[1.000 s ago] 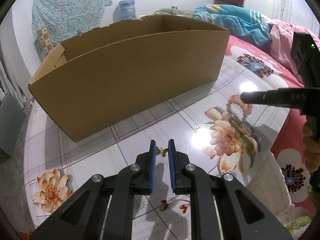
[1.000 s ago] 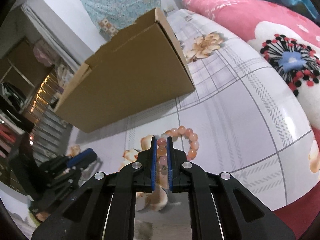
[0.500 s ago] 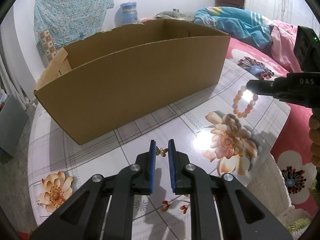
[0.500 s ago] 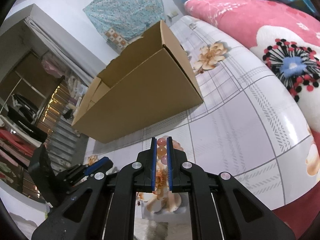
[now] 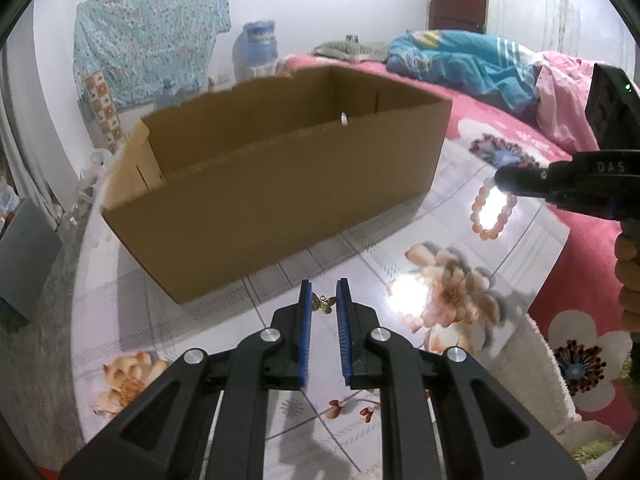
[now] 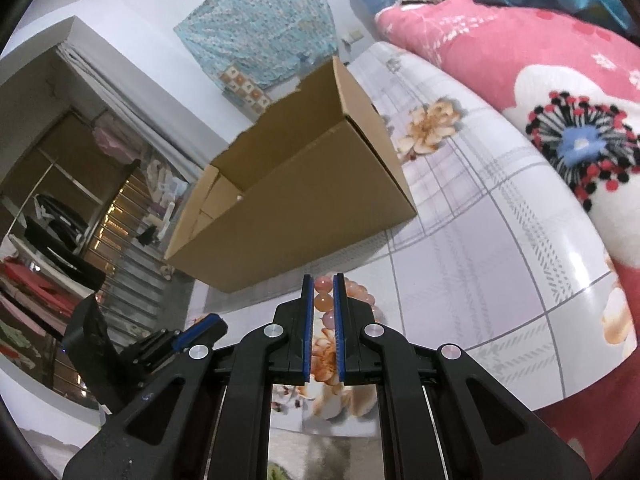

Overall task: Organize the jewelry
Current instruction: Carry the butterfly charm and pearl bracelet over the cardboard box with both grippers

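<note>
Between the left gripper's (image 5: 324, 294) nearly shut pads sits a gold butterfly charm (image 5: 324, 303), while the right gripper (image 6: 324, 290) clamps a pink bead bracelet (image 5: 491, 213); both have risen off the table (image 5: 224, 336) since a second ago, so both pieces are picked. Box (image 5: 276, 184) stands open just ahead; only its near wall blocks the drop.

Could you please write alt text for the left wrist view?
The left gripper pinches a small gold butterfly charm above a flowered table, facing an open cardboard box. At right, the right gripper holds up a pink bead bracelet.
</note>
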